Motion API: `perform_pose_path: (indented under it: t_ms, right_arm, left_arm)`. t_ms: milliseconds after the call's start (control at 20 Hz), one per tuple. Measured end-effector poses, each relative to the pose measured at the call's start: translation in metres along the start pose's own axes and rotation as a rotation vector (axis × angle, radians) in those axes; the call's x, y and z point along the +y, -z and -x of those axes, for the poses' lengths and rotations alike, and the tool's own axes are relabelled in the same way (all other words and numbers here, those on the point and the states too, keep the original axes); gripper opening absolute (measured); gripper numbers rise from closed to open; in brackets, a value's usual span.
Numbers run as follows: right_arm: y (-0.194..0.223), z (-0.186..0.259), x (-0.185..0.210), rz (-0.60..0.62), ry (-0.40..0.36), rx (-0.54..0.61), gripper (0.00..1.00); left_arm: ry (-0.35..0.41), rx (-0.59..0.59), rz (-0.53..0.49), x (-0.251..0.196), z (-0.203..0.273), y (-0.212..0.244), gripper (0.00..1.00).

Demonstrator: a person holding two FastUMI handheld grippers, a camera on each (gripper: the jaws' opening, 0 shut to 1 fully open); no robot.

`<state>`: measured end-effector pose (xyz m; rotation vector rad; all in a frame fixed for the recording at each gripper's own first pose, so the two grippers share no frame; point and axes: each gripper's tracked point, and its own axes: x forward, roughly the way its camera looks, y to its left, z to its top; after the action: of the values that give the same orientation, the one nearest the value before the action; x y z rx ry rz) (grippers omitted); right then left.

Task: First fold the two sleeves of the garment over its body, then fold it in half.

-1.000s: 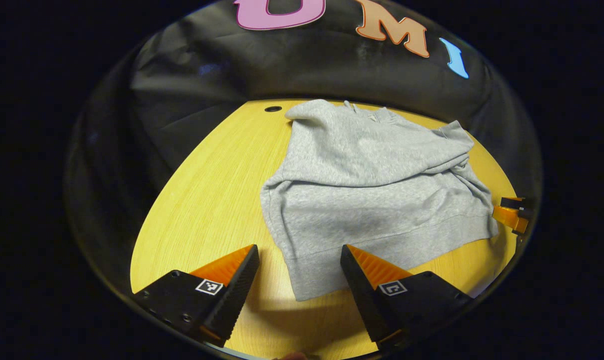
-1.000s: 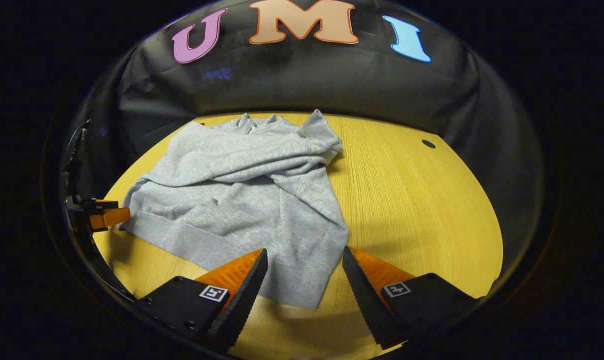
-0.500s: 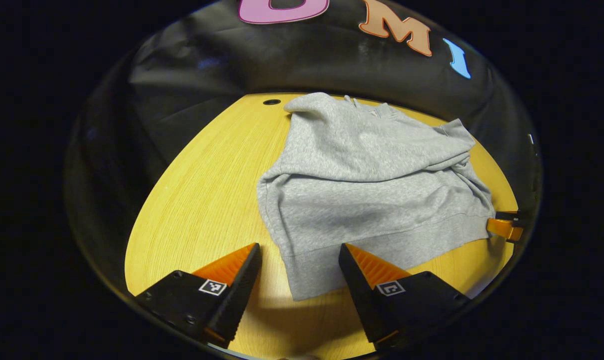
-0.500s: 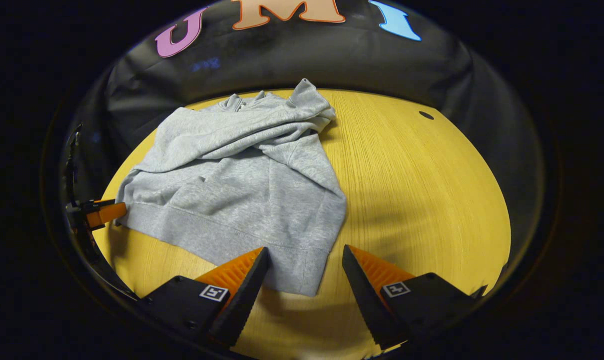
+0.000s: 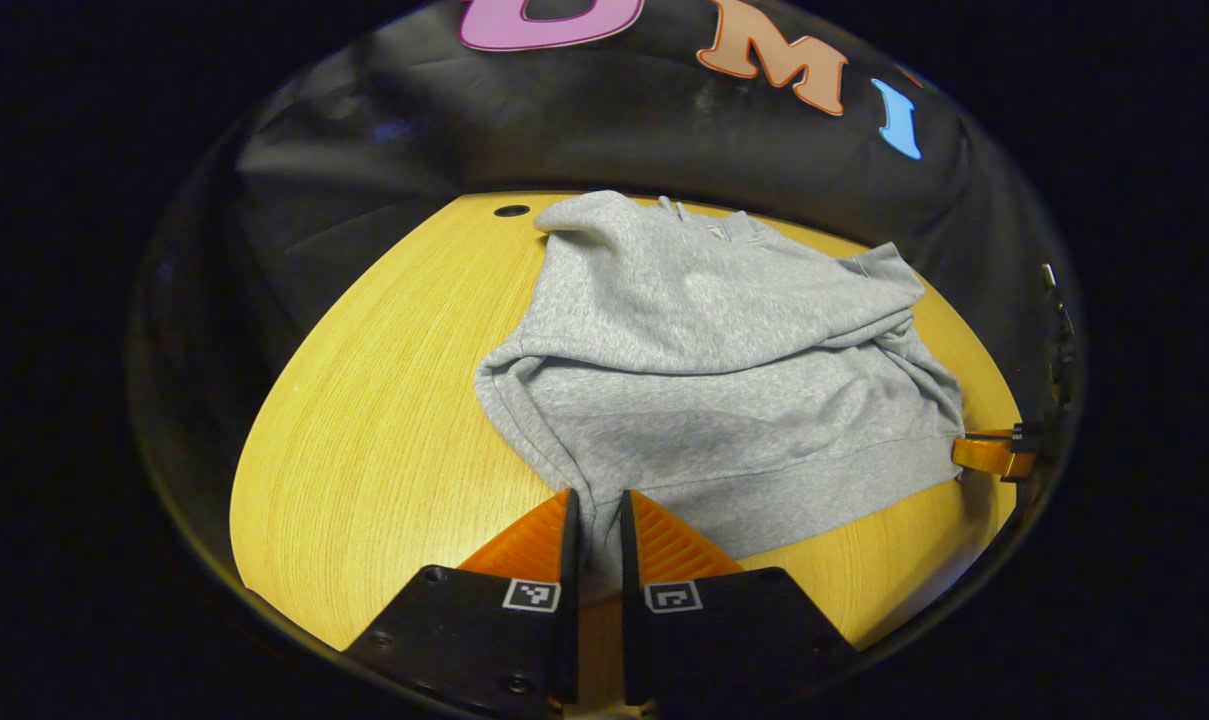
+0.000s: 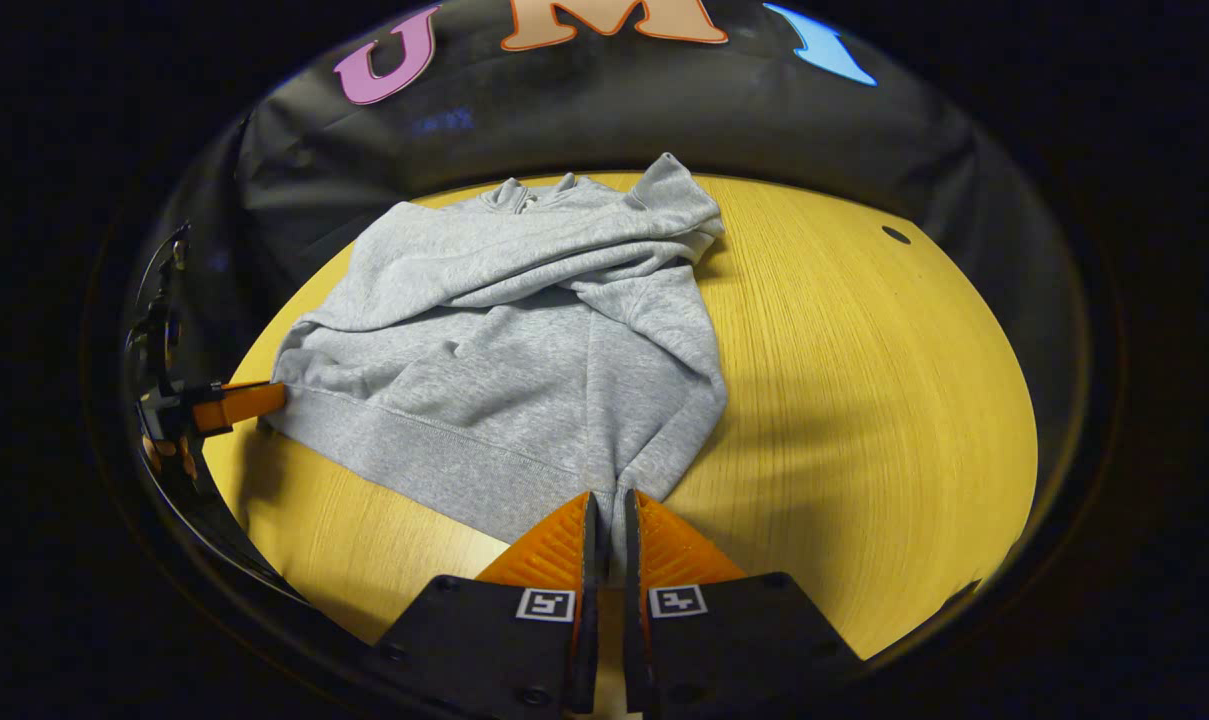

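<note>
A grey sweatshirt lies flat on the yellow wooden table, both sleeves folded across its body, collar toward the far wall. My left gripper is shut on the hem's near left corner, the cloth pinched between both fingers. In the right gripper view the same sweatshirt spreads out ahead, and my right gripper is shut on the hem's near right corner. The right gripper's fingers show at the hem's far end in the left gripper view; the left gripper's fingers show at the left edge of the right gripper view.
The round table has bare wood to the right of the sweatshirt and a small dark hole near its far edge. Another hole sits by the collar side. Black cloth wall rises behind the table.
Both grippers moved forward onto the hem and went from open to shut, each pinching a bottom corner of the sweatshirt.
</note>
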<state>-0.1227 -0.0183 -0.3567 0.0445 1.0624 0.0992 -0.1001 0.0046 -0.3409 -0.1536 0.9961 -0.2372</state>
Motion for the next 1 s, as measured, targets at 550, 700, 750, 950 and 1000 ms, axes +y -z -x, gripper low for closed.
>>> perform_pose_path:
  t_ms: [550,700,750,950,1000]
  right_arm:
    - [-0.01,0.01,-0.002,-0.13,-0.053,0.018,0.03]
    - [-0.011,0.014,-0.005,-0.125,-0.07,0.033,0.03]
    - [-0.013,0.015,-0.005,-0.126,-0.077,0.036,0.03]
    - [-0.022,0.02,-0.001,-0.163,-0.103,0.044,0.03]
    - [-0.026,0.024,0.0,-0.178,-0.111,0.036,0.03]
  left_arm:
    - [0.028,0.108,0.008,-0.006,0.015,0.011,0.0]
    - [0.026,0.127,0.007,-0.006,0.015,0.007,0.0]
    - [0.026,0.134,0.007,-0.006,0.016,0.005,0.0]
    - [0.018,0.145,0.024,-0.006,0.018,-0.003,0.0]
    - [0.017,0.143,0.031,-0.006,0.021,-0.005,0.0]
